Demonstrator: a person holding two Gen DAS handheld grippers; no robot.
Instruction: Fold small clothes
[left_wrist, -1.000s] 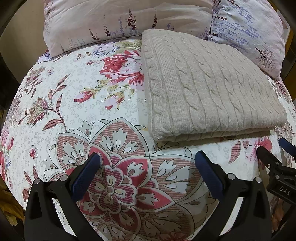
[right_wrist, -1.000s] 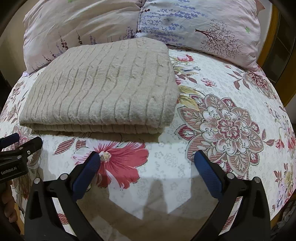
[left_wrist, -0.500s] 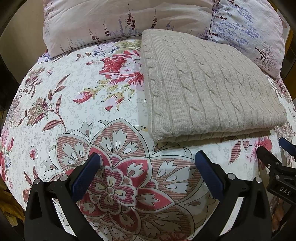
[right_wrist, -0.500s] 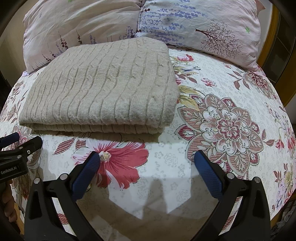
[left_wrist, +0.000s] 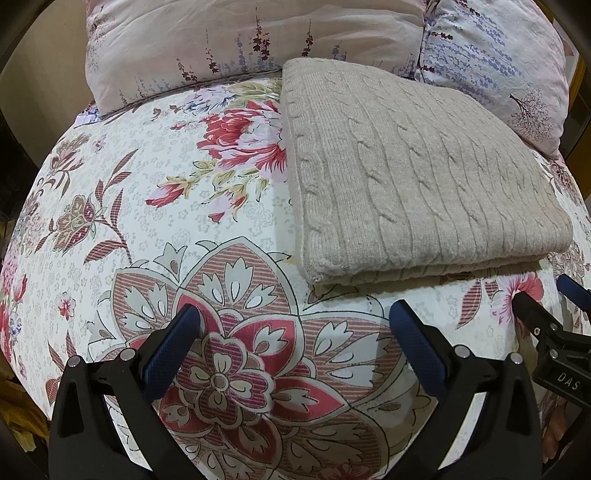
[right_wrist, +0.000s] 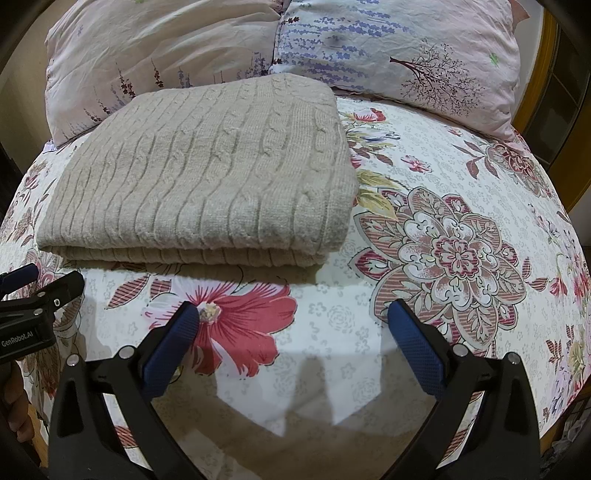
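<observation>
A beige cable-knit sweater lies folded into a neat rectangle on the floral bedspread, its folded edge facing me. In the right wrist view the same sweater sits at the upper left. My left gripper hovers open over the bedspread, short of the sweater's near left corner, holding nothing. My right gripper is open too, empty, just in front of the sweater's near right part. Each gripper shows at the edge of the other's view: the right gripper and the left gripper.
Two floral pillows lean at the head of the bed behind the sweater. The bedspread stretches bare to the right. A wooden bed frame rises at the far right. A hand shows at the lower left.
</observation>
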